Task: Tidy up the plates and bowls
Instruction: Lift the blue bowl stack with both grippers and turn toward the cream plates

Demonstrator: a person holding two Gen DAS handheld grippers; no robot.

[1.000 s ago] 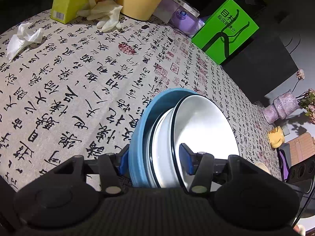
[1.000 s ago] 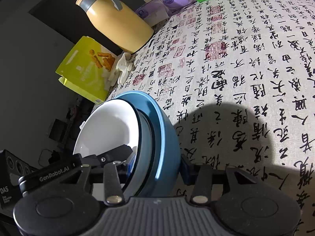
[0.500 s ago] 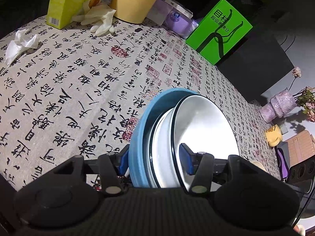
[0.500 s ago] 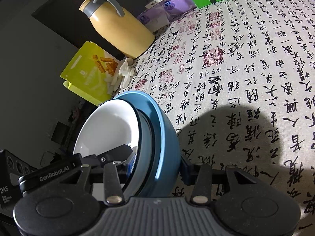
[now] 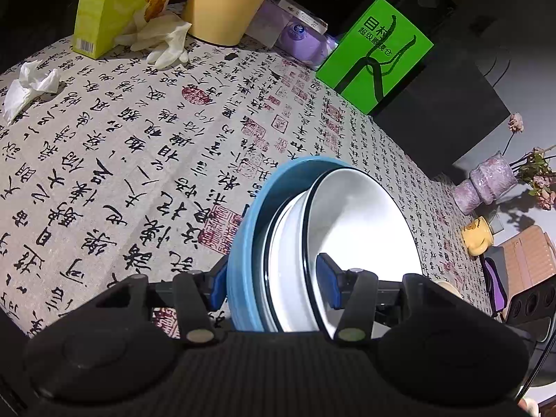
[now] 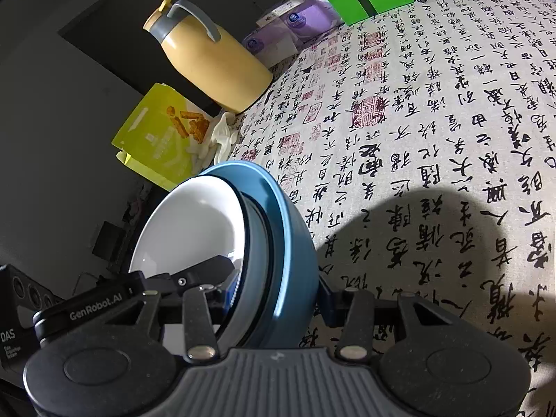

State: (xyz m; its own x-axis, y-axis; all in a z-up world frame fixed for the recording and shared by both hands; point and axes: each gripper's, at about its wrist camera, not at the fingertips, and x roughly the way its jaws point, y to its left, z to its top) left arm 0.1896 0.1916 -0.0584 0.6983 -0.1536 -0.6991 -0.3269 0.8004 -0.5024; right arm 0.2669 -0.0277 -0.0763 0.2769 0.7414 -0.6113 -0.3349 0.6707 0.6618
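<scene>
Clearly you hold the stack (image 5: 333, 243), white bowls nested in a blue one, by opposite rims, left tool (image 5: 272, 286) and right tool (image 6: 274, 295) each clamped across it, sharing the weight above the bench (image 5: 139, 160). It stands on edge, openings sideways.

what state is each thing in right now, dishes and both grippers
blue bowl: outermost of the stack, on edge, off the table
white bowls: nested inside it
left hand-held gripper: shut on the stack's rims
right hand-held gripper: shut on the stack's rims
yellow jug: upright, lid on
glove: limp beside the jug
tissue: crumpled
</scene>
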